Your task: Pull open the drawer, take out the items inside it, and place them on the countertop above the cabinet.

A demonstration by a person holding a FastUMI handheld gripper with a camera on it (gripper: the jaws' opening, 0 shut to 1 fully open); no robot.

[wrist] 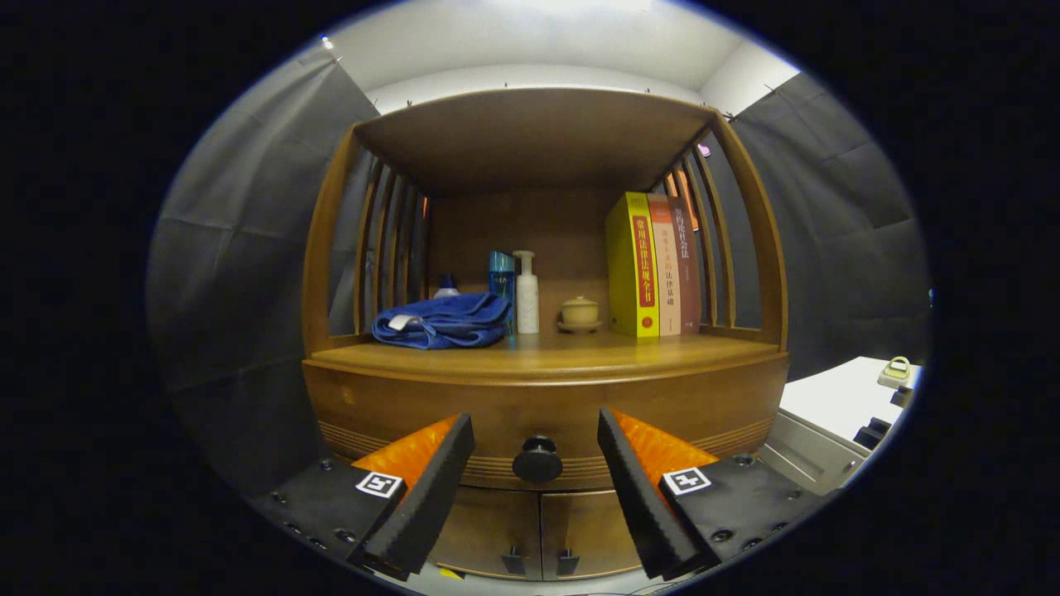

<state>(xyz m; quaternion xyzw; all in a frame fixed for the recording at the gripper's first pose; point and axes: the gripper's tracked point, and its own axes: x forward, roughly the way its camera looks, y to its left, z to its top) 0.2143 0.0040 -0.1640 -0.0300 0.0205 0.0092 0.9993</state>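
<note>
Flanking the drawer knob (537, 460), untouching: spread gripper (537, 430) fingers.

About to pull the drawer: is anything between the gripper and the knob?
Nothing visible. The gripper is open, and the drawer knob sits between its fingers, untouched, on the closed drawer front.

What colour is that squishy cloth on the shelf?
Blue. The cloth lies folded on the countertop in the gripper view, beyond the open gripper.
</note>
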